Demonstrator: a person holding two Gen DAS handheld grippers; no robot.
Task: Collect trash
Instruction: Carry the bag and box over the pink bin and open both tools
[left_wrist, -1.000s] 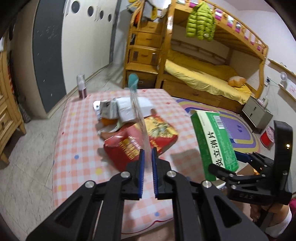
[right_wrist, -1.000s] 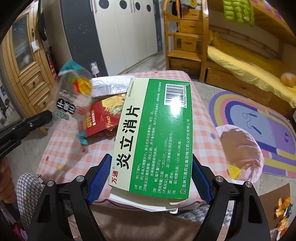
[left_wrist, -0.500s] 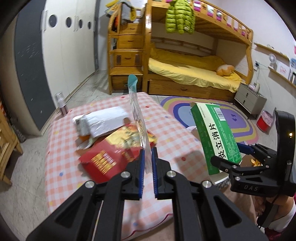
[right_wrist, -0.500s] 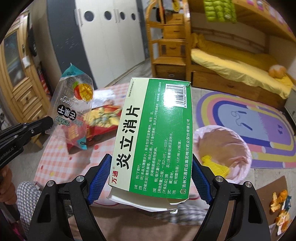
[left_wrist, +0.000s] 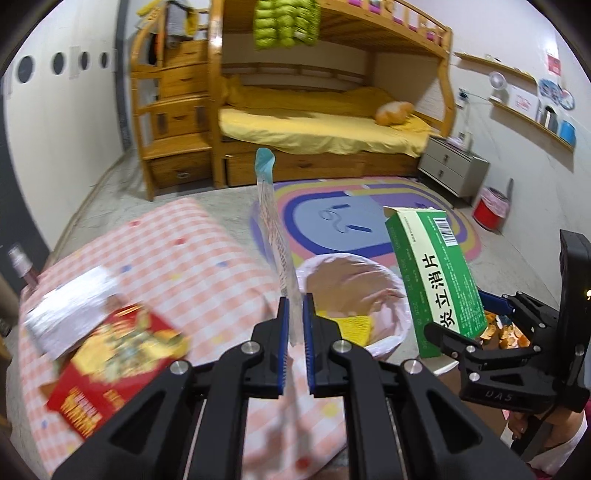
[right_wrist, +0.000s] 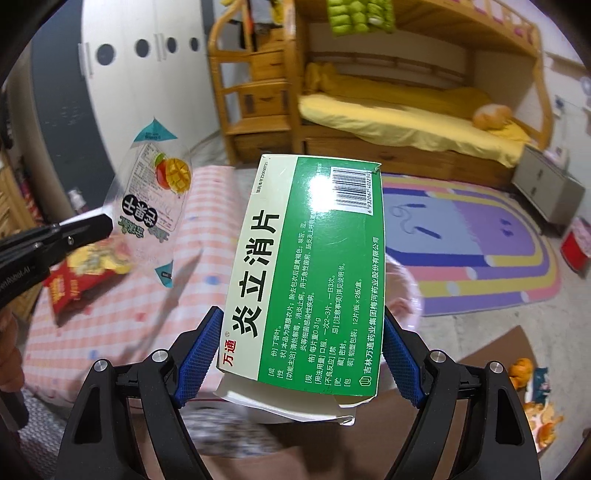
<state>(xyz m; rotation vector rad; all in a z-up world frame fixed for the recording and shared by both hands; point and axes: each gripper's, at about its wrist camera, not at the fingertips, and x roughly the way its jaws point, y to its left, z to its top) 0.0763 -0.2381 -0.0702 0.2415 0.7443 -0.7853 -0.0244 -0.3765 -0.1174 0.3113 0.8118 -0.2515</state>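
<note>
Blue ribbed pads of the left gripper (left_wrist: 295, 332) are pressed together on the lower edge of a clear plastic snack wrapper (left_wrist: 275, 229), which stands upright and edge-on in the left wrist view. Only the right wrist view shows that wrapper's (right_wrist: 155, 195) printed face, with a mango picture and a teal tip, hanging from the black finger at the left edge. The right gripper (right_wrist: 299, 354) has its jaws spread wide, both blue pads clamped against the long sides of a green and white medicine box (right_wrist: 306, 266); its torn bottom flap hangs open. From the left wrist view the same box (left_wrist: 434, 273) appears tilted, above and just right of a waste bin lined with a pink bag (left_wrist: 391, 332), with something yellow inside. The box hides most of that bin in the right wrist view. Left of the bin lies a pink checked tablecloth (left_wrist: 177, 254) carrying a red snack packet (left_wrist: 110, 373) and a silvery pouch (left_wrist: 70, 299). Orange peel (right_wrist: 521, 369) lies on cardboard on the floor at right.
</note>
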